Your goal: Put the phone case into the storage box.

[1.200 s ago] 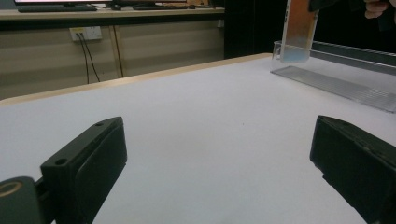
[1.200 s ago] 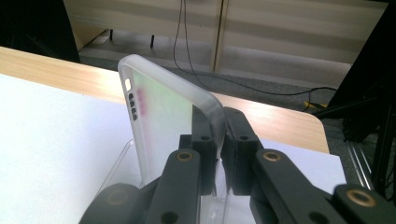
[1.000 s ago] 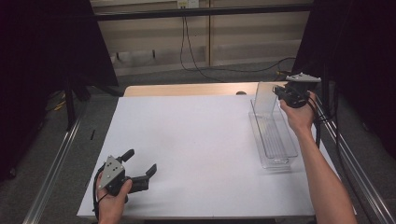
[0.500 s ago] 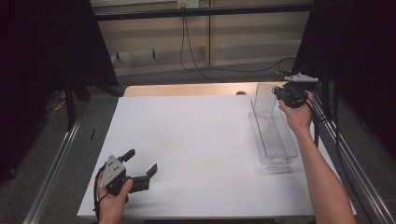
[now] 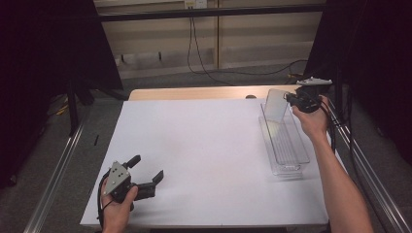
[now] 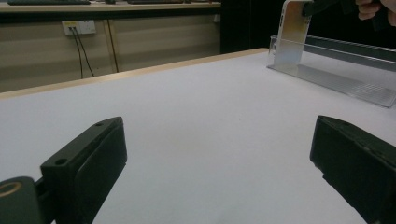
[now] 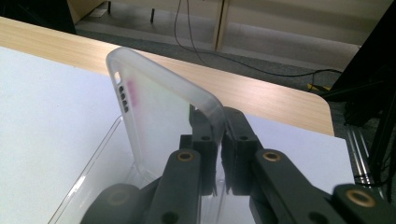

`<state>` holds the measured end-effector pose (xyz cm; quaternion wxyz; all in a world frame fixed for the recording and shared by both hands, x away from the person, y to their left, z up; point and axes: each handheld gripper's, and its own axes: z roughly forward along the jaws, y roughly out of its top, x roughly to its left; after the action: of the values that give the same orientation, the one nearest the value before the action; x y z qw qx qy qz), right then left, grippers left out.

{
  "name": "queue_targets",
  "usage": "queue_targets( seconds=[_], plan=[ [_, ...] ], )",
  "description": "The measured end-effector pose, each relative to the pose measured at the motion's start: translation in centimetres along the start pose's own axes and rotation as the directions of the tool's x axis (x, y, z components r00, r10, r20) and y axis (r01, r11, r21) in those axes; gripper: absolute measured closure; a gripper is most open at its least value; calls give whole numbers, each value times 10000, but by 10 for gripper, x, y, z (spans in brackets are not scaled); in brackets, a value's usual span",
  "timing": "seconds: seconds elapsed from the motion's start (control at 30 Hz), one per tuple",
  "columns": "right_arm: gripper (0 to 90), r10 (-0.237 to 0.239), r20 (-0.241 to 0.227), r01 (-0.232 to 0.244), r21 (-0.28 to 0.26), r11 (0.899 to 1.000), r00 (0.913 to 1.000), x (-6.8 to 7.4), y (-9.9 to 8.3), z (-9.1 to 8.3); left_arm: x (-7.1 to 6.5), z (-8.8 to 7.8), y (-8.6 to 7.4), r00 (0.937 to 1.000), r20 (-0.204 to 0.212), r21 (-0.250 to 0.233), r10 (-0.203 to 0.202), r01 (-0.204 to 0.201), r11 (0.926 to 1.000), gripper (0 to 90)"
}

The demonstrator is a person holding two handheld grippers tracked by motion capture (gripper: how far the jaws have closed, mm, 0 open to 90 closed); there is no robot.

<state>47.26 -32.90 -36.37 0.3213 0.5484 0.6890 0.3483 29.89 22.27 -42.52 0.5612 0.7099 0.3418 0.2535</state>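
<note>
nothing has shifted in the past second: right gripper (image 7: 219,140) stays clamped on the translucent frosted phone case (image 7: 159,116) upright over the clear plastic tray (image 5: 284,145), left gripper (image 5: 145,177) agape, idle.

Phone case (image 5: 275,103) upright over tray's (image 5: 291,160) far end, table's (image 5: 204,160) right.

1 phone case (image 5: 275,103), 1 clear tray (image 5: 284,145), 2 hand-held grippers (image 5: 141,175)
</note>
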Motion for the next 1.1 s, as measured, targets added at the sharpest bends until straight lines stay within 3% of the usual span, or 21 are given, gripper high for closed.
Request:
queue_targets(
  seconds=[0.43,1.1],
  plan=[
    [849,-343,259,350,-276,9990,9991,3,5,9,1,0,0,10000,-49,-26,-34,33,10000,38],
    [848,213,-161,-222,-598,9980,9996,-11,3,18,1,2,-1,10000,-57,28,17,-17,10000,38]
  ],
)
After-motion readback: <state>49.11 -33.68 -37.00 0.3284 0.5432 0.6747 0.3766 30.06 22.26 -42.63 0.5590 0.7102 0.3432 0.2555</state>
